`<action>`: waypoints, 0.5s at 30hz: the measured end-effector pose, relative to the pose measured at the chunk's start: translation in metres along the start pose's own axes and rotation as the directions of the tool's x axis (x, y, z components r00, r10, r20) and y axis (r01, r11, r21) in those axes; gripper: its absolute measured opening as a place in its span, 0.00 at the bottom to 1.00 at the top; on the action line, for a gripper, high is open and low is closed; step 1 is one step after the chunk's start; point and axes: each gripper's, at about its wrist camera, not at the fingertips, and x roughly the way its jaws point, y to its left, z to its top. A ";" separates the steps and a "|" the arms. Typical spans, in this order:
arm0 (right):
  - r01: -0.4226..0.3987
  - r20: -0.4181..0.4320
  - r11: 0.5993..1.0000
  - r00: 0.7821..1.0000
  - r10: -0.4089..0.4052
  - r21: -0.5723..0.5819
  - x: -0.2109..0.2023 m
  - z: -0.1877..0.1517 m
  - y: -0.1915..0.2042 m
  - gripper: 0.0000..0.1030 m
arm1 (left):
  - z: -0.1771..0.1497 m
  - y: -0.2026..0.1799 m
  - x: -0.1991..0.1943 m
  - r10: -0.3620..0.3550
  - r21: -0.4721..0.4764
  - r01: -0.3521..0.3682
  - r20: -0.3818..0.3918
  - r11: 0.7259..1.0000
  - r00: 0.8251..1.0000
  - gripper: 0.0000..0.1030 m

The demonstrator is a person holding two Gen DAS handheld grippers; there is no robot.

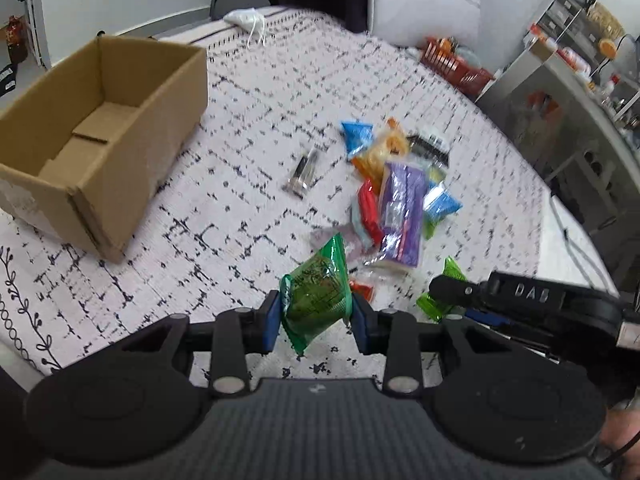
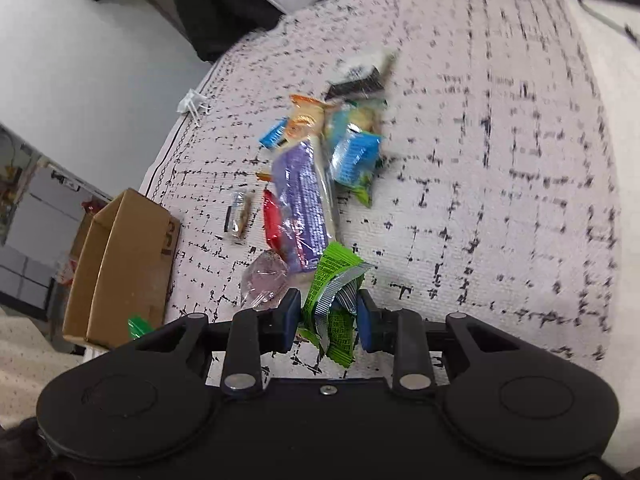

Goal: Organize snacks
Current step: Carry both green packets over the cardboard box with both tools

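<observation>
My left gripper is shut on a dark green snack packet, lifted off the patterned cloth. My right gripper is shut on a light green snack packet, also raised; in the left wrist view that gripper and its packet show at the right. A pile of snacks lies beyond: a purple pack, a red one, blue ones, an orange one. An open cardboard box stands at the left, with no snacks visible inside.
A dark bar wrapper lies apart from the pile. A clear pinkish packet sits near my right fingers. A red basket stands at the cloth's far edge, shelves to the right, a white pouch at the back.
</observation>
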 end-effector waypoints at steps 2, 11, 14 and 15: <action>-0.014 0.007 1.000 1.000 0.014 -0.013 -0.007 0.000 0.006 0.28 | 0.003 0.002 -0.009 -0.006 0.003 0.006 0.016 1.000 1.000 0.34; -0.003 0.074 0.995 0.997 0.010 -0.103 -0.042 -0.005 0.046 0.28 | 0.012 0.013 -0.041 -0.056 0.009 0.055 0.075 0.998 0.996 0.35; 0.000 0.096 0.992 0.995 0.012 -0.123 -0.051 -0.003 0.058 0.29 | 0.015 0.016 -0.050 -0.050 0.012 0.049 0.089 0.999 0.995 0.35; 0.002 0.103 0.992 0.995 0.011 -0.128 -0.054 -0.003 0.062 0.29 | 0.016 0.018 -0.053 -0.053 0.008 0.052 0.094 0.999 0.994 0.35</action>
